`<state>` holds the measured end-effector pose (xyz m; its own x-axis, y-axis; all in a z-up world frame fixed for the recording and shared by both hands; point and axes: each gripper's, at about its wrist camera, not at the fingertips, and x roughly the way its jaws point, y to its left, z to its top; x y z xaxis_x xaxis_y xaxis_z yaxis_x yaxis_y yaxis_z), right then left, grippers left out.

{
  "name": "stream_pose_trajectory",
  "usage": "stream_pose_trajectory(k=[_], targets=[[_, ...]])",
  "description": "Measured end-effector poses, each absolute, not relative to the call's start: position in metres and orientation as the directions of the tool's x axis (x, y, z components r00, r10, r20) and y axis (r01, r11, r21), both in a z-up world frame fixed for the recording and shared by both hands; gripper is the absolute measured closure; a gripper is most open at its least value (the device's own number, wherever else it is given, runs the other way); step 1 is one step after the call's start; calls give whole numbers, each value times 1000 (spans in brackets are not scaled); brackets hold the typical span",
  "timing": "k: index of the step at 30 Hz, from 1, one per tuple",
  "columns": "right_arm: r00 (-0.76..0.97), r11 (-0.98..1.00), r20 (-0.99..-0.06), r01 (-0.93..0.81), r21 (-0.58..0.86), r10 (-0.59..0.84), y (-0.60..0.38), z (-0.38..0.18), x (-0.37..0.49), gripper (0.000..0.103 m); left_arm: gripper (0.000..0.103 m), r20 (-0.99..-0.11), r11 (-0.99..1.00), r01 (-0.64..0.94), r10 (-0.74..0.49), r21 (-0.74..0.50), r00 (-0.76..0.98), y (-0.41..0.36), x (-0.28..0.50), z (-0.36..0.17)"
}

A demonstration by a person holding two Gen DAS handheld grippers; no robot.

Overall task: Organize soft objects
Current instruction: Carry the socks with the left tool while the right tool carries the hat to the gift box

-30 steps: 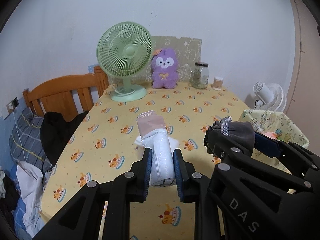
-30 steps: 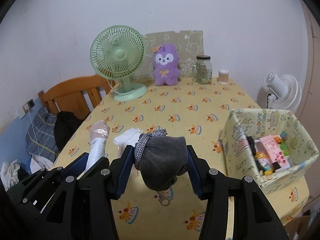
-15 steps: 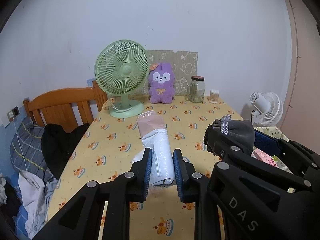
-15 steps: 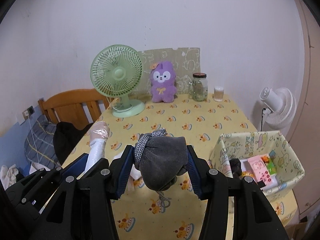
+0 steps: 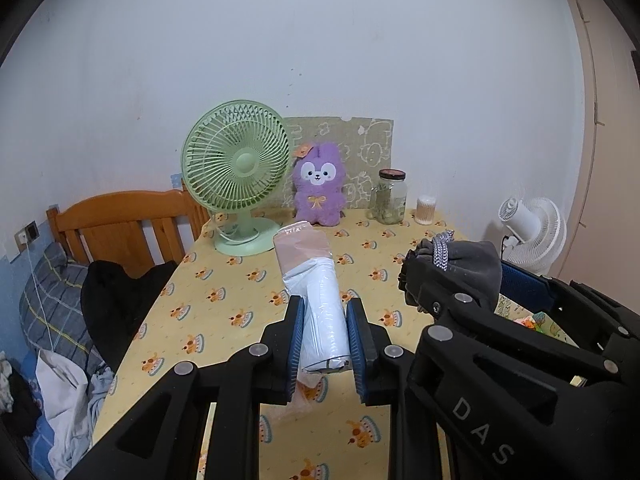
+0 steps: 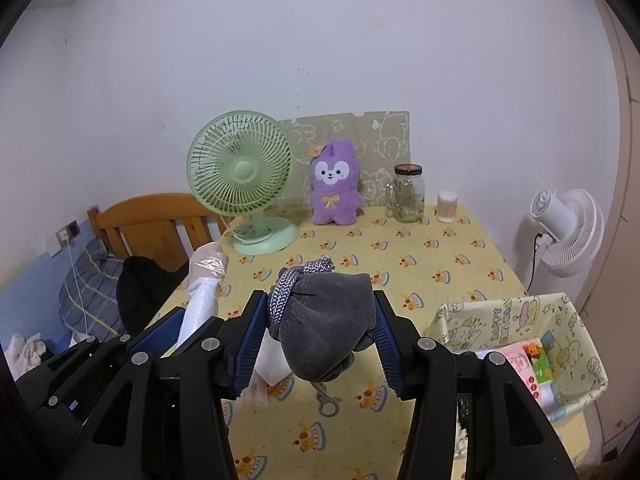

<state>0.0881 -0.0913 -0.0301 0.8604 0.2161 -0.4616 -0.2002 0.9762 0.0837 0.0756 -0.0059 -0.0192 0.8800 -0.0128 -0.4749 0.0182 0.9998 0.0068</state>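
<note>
My left gripper point(image 5: 325, 332) is shut on a white roll in clear plastic wrap point(image 5: 320, 308), held up above the yellow tablecloth point(image 5: 224, 292). Its pink end points toward the purple plush point(image 5: 318, 190). To its right, my right gripper point(image 6: 318, 334) is shut on a grey drawstring pouch point(image 6: 326, 328) with a braided cord, also lifted off the table. From the right wrist view the wrapped roll point(image 6: 202, 300) shows at the left. A fabric box point(image 6: 520, 344) with toys and packets inside stands at the table's right front.
At the far edge stand a green desk fan point(image 5: 236, 172), a glass jar point(image 5: 390, 196) and a cotton-swab tub point(image 5: 426, 210). A wooden chair point(image 5: 120, 220) with dark clothing is left of the table. A white floor fan point(image 6: 568, 232) stands to the right.
Both grippers have risen with their loads; the table now sits lower in both views. The white item that lay under the roll is no longer visible in the left wrist view.
</note>
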Motion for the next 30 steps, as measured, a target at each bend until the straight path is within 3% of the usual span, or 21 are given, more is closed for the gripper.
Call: stream_pose_trajectory(k=[30], targets=[[890, 995, -445, -90, 46, 101, -182, -22, 115, 48, 82, -486, 990, 140, -114, 17, 866, -98, 117, -16]])
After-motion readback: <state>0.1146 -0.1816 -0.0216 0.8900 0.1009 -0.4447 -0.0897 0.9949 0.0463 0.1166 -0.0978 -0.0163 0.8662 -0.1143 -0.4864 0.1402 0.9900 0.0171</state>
